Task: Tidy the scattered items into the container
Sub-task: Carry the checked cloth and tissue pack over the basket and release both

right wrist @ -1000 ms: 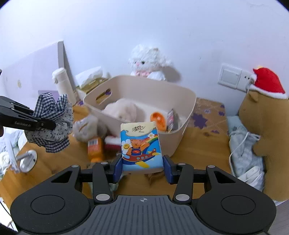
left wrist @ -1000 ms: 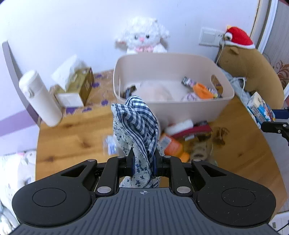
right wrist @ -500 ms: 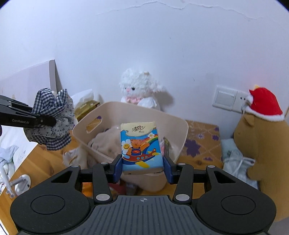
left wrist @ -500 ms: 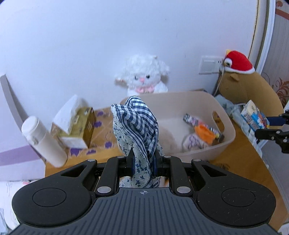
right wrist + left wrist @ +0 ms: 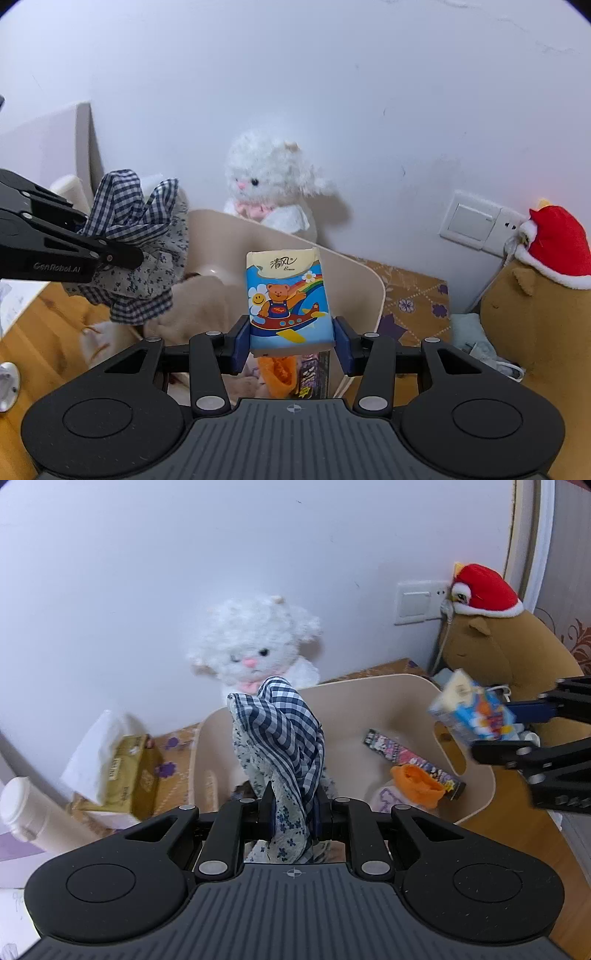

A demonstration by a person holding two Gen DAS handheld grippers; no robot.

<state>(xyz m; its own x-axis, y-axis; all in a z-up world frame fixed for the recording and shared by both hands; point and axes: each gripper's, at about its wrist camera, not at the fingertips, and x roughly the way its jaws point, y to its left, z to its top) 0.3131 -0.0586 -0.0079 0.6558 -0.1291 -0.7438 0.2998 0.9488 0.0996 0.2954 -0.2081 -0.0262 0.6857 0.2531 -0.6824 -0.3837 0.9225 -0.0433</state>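
hanging over the beige bin [image 5: 476,779], both tongs carry something, and what matters now is whether each thing sits above the open inside or above the rim. the left tongs [image 5: 291,808] are clenched tight on a blue checked cloth [image 5: 277,738]. the cloth stands up out of the jaws like a floppy flag, its long way pointing up and away, and a flowery bit dangles below. from the left view, the open bin is right behind and under the cloth, on the side near the gold tissue box [image 5: 129,771]. the right tongs [image 5: 291,345] are grasping a small tissue pack [image 5: 286,299] with a bear on it, squeezed by its two sides, standing up tall. in the right view, the bin's inside shows under the pack, with an orange thing [image 5: 279,373] and a long dark wrapper [image 5: 314,373] already lying in there. the pack is near the bin's end by the brown plush [image 5: 535,314]. i think both things are over the bin, so letting go looks like the next job. the cloth is floppy and could catch on the rim.
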